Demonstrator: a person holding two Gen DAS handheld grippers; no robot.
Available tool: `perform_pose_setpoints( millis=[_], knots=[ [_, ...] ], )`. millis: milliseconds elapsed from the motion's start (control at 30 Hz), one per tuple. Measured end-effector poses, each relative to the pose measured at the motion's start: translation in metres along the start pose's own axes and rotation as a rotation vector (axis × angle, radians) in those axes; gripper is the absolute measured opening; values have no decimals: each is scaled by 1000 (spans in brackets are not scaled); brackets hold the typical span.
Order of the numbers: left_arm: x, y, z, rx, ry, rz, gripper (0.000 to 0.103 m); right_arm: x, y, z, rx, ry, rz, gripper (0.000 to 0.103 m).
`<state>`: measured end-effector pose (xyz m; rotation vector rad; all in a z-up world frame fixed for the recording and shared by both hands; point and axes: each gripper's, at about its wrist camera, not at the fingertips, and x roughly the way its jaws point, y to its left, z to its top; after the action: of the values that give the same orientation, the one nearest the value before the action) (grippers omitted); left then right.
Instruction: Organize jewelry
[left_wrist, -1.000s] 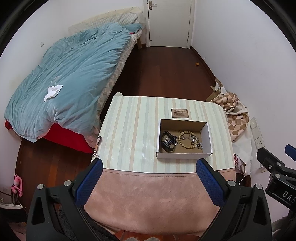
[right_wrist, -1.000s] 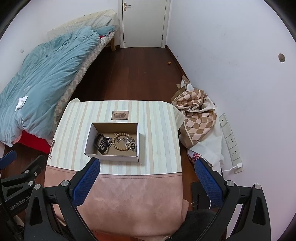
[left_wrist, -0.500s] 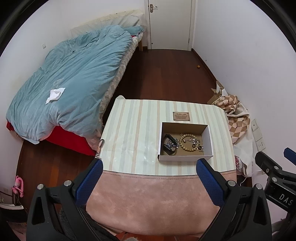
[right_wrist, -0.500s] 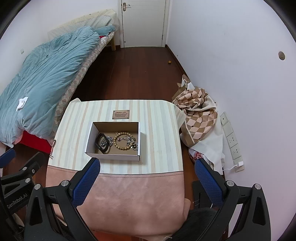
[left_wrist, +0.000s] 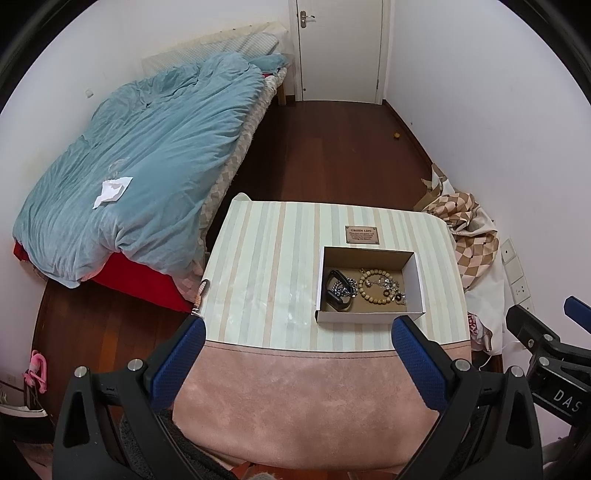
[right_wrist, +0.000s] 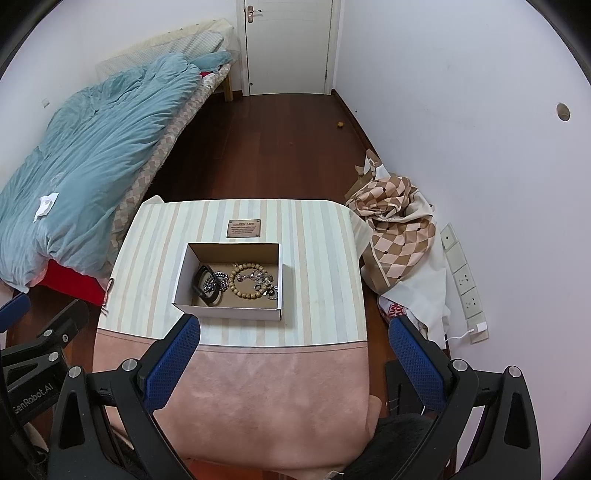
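An open white cardboard box (left_wrist: 369, 317) (right_wrist: 227, 312) stands on a table with a striped and pink cloth (left_wrist: 266, 266) (right_wrist: 317, 258). In the box lie a wooden bead bracelet (left_wrist: 376, 290) (right_wrist: 245, 282), a black band (left_wrist: 338, 291) (right_wrist: 205, 284) and tangled silver chains and charms (left_wrist: 393, 288) (right_wrist: 264, 284). My left gripper (left_wrist: 295, 350) is open and empty, high above the table's near edge. My right gripper (right_wrist: 295, 350) is open and empty, at a like height to the right.
A small brown plaque (left_wrist: 362, 235) (right_wrist: 244, 228) lies behind the box. A bed with a teal duvet (left_wrist: 147, 155) stands left. A checked cloth heap (right_wrist: 399, 229) and wall sockets (right_wrist: 461, 273) are right. A white door (right_wrist: 288, 44) is at the back.
Both grippers have risen and pulled back a little, so the table and box look smaller and lower in view. Nothing in the box has moved.
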<state>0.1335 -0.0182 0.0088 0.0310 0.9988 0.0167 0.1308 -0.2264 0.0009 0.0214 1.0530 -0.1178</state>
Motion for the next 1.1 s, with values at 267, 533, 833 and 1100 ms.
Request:
perform_pose_setpoints(
  millis=[267,533,833,1100],
  knots=[
    [-1,-1,0,1,-3,1,103,0,0,0,-1,0,-1,103],
    [-1,-1,-1,2,-4,0,103,-1,-1,-1,-4,3,1,103],
    [-2,-3,0,1,-6,2,103,-4,-2,-1,-6,-3,1,103],
    [-6,-2,1,-14,-12,-9,103,-5,-3,0,-6,-4,4,103]
  ],
)
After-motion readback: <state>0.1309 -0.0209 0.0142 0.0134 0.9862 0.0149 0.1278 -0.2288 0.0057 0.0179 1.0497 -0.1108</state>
